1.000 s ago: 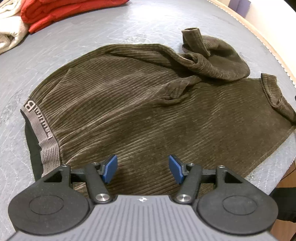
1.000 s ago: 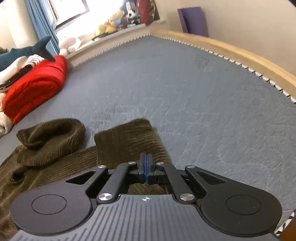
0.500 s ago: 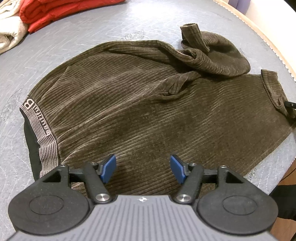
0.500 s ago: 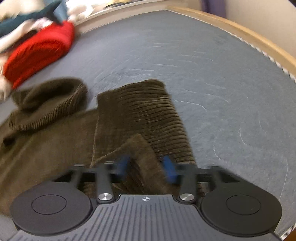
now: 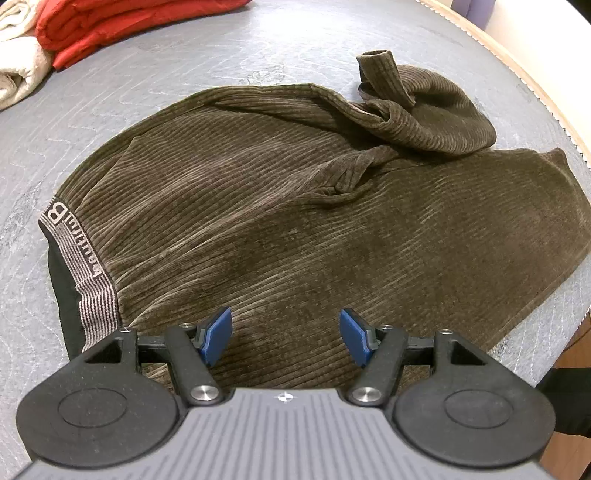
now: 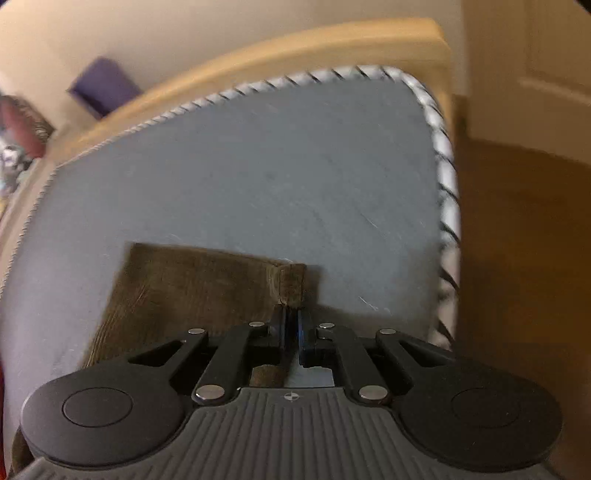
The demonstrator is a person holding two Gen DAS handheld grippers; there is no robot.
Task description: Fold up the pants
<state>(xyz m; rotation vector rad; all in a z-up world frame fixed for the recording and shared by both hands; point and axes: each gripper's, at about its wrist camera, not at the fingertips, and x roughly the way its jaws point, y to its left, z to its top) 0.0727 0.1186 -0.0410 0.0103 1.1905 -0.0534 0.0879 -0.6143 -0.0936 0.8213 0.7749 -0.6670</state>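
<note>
A: Since the pants (image 5: 280, 206) are thick ribbed corduroy, I expect them to be soft and limp with some weight: they should drape and sag from any single pinch rather than hold a shape. They lie spread on the grey mattress (image 5: 184, 62), waistband (image 5: 79, 266) at 9 o'clock in the left wrist view, legs running toward 3 o'clock.

B: Noted. Far leg?

A: Bunched and twisted at 1 o'clock, cuff (image 5: 380, 70) standing up. Near leg lies flat out to 3 o'clock. Creases gather at the crotch, near centre.

B: Jaws?

A: Left gripper (image 5: 285, 334) has its jaws wide apart, holding nothing, low over the near edge of the cloth at 6 o'clock. Right gripper (image 6: 291, 325) has its jaws closed to a narrow slit on the corner of the flat leg's hem (image 6: 291, 284); that view is blurred, so I cannot tell how deep the bite is.

B: Where to hold?

A: Judgement only: hems and waistband, where the cloth is doubled and the ribs give friction. A mid-panel pinch would likely lift one layer only. The bunched leg probably needs flattening first.

B: Other items?

A: Red blanket (image 5: 122, 22) and a cream towel (image 5: 18, 70) at 11 o'clock, well apart from the pants.
</note>
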